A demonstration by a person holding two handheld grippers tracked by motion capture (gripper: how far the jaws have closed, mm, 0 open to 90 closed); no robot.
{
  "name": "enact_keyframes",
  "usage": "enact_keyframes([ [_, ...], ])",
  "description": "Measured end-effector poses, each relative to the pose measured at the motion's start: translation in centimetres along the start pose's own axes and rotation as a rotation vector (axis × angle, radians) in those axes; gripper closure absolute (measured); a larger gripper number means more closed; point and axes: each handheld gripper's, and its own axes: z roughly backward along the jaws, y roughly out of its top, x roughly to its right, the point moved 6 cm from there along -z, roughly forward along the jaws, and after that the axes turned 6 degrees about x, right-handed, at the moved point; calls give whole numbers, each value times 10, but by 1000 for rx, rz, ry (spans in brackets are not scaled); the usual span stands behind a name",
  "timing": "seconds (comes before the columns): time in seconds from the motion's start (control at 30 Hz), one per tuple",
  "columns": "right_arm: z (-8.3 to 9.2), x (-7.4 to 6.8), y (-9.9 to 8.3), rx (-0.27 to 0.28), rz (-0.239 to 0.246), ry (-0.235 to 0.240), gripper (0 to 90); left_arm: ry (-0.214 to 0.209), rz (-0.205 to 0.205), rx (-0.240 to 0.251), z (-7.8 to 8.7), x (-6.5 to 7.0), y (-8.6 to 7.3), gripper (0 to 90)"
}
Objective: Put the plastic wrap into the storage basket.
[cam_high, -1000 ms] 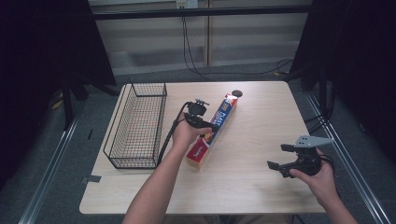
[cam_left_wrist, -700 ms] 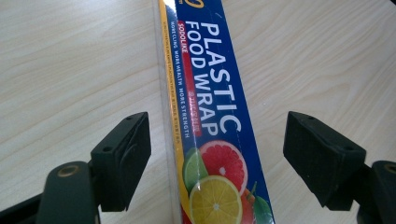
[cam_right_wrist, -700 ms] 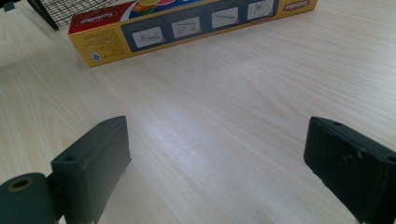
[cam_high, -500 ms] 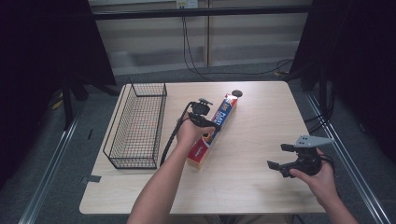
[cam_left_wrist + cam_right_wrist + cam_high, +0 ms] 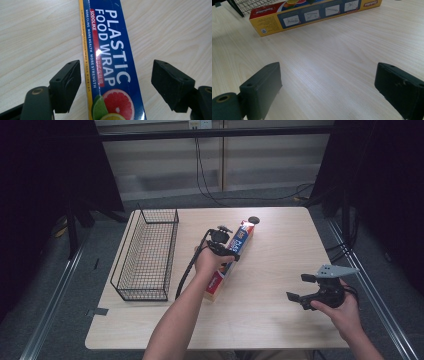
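A long box of plastic food wrap [image 5: 244, 238], blue on top with a red and yellow end, lies flat near the middle of the table. My left gripper [image 5: 223, 249] hovers over the box's middle, open. In the left gripper view its two jaws stand wide on either side of the box [image 5: 110, 62], not touching it. My right gripper [image 5: 300, 289] is held above the table's right front part, open, with bare wood between its jaws. In the right gripper view the box [image 5: 312, 13] lies farther off, its yellow side facing me.
A black wire basket [image 5: 147, 252] stands along the table's left side, next to the box. A small black round object [image 5: 254, 220] sits at the box's far end. The light wooden table [image 5: 280, 245] ends close behind the right hand.
My left gripper has shifted slightly over the box. The right gripper has stayed in place.
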Motion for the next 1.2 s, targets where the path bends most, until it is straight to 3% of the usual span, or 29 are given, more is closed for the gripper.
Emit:
enact_keyframes([
  [0.13, 0, 0, 0, 0, -2, 1, 69, 6, 21, -4, -4, -1, 0, 242],
  [0.2, 0, 0, 0, 0, -3, 3, 69, 7, 0, -18, -5, -2, -1, 241],
  [0.33, 0, 0, 0, 3, -2, 4, 69, 6, -2, -41, -7, -5, -3, 249],
  [0.37, 0, 0, 0, 2, -2, 6, 69, 12, 16, -34, -9, -4, -3, 252],
  [0.57, 0, 0, 1, 5, -1, 7, 69, 15, 35, -25, -13, -4, -2, 260],
  [0.6, 1, 0, 1, 5, -1, 8, 69, 20, 9, -37, -13, -5, -3, 268],
  [1.07, 1, 0, 1, 9, -8, 7, 69, 20, 12, -53, -15, -6, -4, 360],
  [1.17, 1, 0, 0, 6, -3, 10, 69, 47, 35, -63, -13, -3, -4, 382],
  [1.2, 1, 0, 0, 6, -3, 11, 69, 50, 21, -68, -12, -4, -4, 386],
])
